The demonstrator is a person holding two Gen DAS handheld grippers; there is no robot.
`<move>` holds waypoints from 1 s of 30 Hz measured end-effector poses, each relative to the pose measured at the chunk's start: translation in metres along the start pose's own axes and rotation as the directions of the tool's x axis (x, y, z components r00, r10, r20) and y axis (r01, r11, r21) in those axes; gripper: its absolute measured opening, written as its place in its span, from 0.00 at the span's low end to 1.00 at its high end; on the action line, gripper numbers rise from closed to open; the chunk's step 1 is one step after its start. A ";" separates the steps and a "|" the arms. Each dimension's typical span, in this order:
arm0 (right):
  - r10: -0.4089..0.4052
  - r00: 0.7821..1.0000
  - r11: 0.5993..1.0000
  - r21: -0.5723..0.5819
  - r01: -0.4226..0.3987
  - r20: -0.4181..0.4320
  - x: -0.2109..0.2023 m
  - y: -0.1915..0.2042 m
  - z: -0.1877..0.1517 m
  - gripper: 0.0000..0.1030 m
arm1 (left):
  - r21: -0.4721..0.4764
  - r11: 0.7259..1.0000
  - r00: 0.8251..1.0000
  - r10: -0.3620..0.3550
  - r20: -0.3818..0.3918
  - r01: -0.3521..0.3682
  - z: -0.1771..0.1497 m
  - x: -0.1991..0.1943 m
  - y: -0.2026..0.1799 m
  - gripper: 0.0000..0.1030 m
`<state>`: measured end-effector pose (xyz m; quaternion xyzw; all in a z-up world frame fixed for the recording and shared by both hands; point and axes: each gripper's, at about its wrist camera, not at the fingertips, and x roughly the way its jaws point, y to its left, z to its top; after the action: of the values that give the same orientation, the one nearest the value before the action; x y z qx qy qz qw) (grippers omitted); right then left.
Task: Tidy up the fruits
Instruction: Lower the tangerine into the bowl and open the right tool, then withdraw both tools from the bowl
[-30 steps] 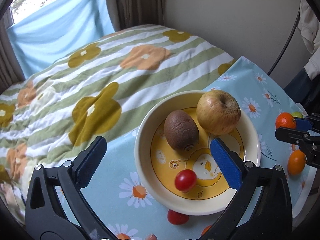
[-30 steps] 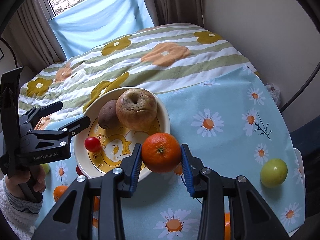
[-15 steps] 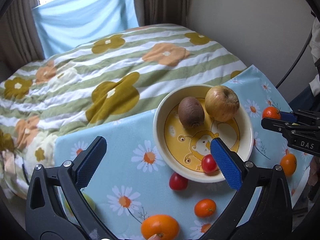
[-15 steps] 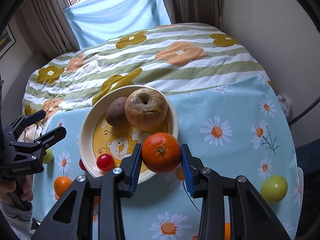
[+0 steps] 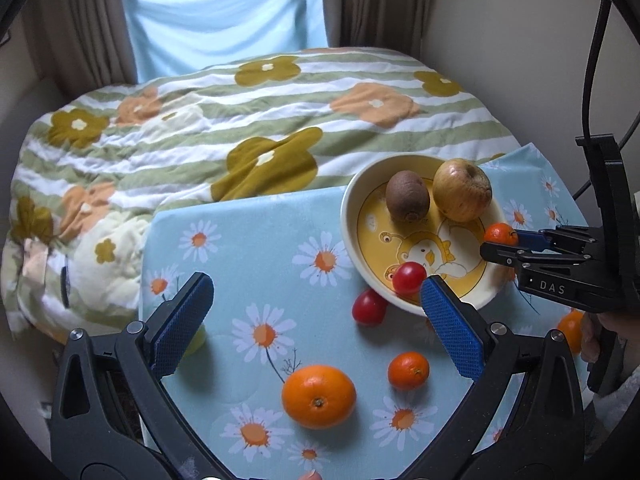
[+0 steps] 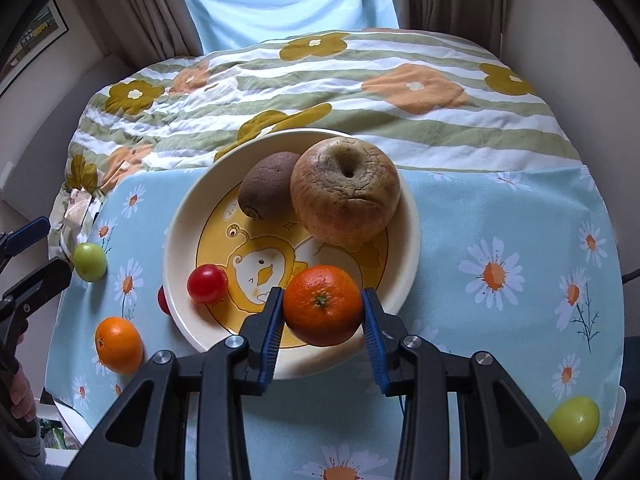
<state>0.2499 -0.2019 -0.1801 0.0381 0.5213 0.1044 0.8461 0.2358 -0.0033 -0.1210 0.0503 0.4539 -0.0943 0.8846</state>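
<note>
Moved: right hand-held gripper [image 6: 322, 312], marked "DAS", now over the plate's [image 6: 408, 216] near rim, blue ribbed pads clamped on a dimpled mandarin [image 6: 322, 304]. Left hand-held gripper [image 5: 312, 312] pulled back, jaws wide, empty. Plate, cartoon print: wrinkled apple [image 6: 345, 199], fuzzy kiwi [image 6: 266, 190], glossy cherry tomato [image 6: 207, 283]. Green fruit [image 5: 196, 340] half-hidden behind the left pad.

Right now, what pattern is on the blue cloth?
White daisies with orange centres on the cloth; right wrist view.
</note>
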 end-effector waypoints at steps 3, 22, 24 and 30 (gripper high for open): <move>0.003 1.000 1.000 -0.031 -0.003 -0.001 0.005 0.003 -0.001 0.34 | -0.019 1.000 1.000 0.019 -0.005 -0.019 -0.006 -0.003 0.003 1.00; 0.020 0.995 0.995 -0.097 -0.010 0.101 -0.035 0.009 -0.008 0.99 | -0.059 0.996 0.997 0.075 0.023 -0.074 -0.032 -0.047 -0.001 1.00; 0.022 0.994 0.995 -0.102 -0.011 0.110 -0.043 0.008 -0.012 0.99 | -0.059 0.995 0.996 0.083 0.034 -0.081 -0.034 -0.055 -0.003 1.00; 0.053 0.989 0.990 -0.137 -0.034 0.139 -0.066 0.012 -0.021 0.99 | -0.099 0.991 0.994 0.099 0.048 -0.094 -0.045 -0.078 -0.001 1.00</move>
<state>0.2004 -0.2051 -0.1298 0.0000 0.4506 0.1548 0.8792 0.1555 0.0135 -0.0837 0.0268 0.4315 -0.0306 0.9012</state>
